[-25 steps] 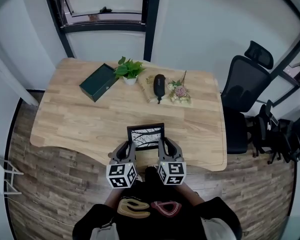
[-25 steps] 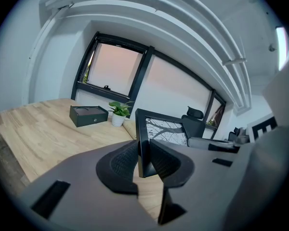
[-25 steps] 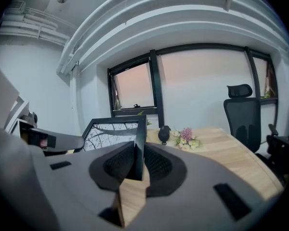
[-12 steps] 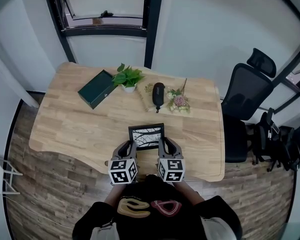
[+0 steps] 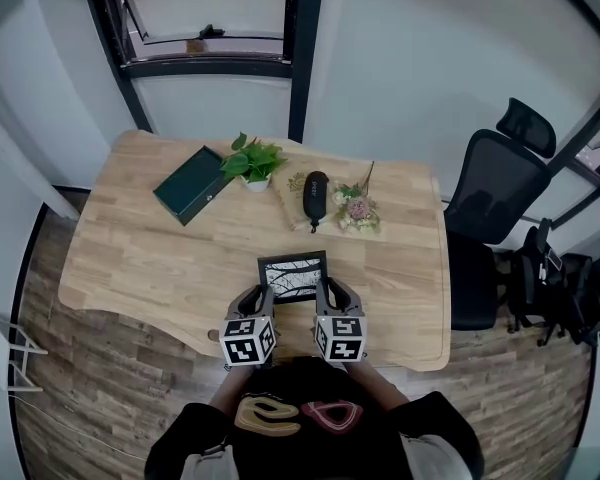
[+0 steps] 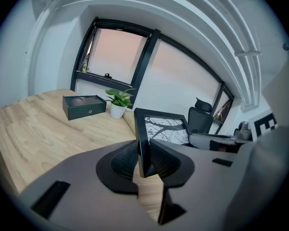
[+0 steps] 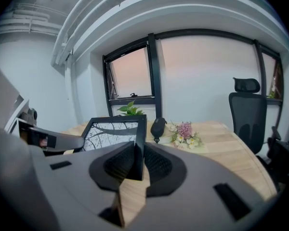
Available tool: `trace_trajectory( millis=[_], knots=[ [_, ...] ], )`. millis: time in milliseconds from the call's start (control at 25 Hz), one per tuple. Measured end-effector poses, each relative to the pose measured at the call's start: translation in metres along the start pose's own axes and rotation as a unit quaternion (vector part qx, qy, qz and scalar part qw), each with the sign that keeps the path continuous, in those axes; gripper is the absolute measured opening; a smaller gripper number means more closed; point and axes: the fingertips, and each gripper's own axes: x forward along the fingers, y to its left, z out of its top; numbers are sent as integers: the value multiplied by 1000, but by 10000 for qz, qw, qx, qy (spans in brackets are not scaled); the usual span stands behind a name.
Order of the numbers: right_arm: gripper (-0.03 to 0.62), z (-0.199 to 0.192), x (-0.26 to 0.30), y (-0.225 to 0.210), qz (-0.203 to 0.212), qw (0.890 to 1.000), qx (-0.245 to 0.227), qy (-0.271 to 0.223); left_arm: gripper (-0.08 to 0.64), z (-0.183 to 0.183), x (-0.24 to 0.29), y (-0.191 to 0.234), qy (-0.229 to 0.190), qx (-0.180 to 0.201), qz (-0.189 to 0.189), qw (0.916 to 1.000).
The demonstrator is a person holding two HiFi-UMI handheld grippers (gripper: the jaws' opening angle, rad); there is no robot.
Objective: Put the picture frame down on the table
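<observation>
**Two tools clamp the picture frame, not yet set down**

The left tool is closed on the frame's left edge and the right tool on its right edge, each with its jaws pressed on the black moulding. The frame hangs tilted over the near edge of the worktop, print facing up. I cannot tell whether its lower edge touches the wood.

By my reading the carry is nearly finished, with lowering and letting go left to do.

Toward its far side, the pale wooden worktop bears a dark green box, a potted plant, a black case and flowers. Around it are a window, white walls, an office chair and a plank floor.
</observation>
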Motion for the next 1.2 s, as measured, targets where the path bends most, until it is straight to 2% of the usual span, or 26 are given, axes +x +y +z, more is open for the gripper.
trace_trajectory(
  millis=[560,1200],
  knots=[
    [74,-22,21,-6,24,9992,-69,403,84,-22,23,10,257,-201,127,9994],
    [74,-40,31,-24,29,9979,-118,642,84,-41,43,4,566,-204,224,9979]
  ],
)
